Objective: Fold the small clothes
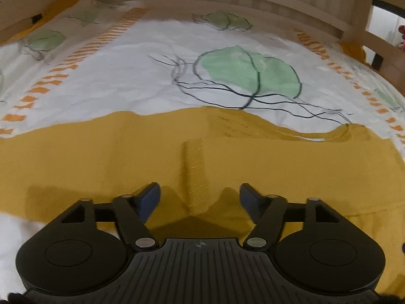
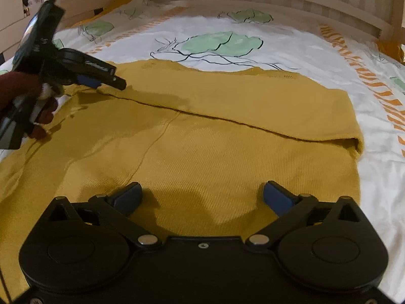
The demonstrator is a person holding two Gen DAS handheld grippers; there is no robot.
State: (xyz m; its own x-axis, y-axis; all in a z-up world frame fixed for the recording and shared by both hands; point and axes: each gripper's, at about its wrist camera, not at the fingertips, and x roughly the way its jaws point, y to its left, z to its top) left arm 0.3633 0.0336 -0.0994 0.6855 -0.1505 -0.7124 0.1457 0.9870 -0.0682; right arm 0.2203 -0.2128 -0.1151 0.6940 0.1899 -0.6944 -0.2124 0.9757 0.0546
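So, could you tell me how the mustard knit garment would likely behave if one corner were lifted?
The mustard knit garment would probably drape limply, since it lies flat with soft creases. The folded flap might slide open. It looks light, and its ribbed texture should grip the bedsheet.

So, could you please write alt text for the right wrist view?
A mustard knitted garment, partly folded, lies on a leaf-printed bedsheet. The open right gripper hovers over its near part, while the left gripper reaches in over its left edge.
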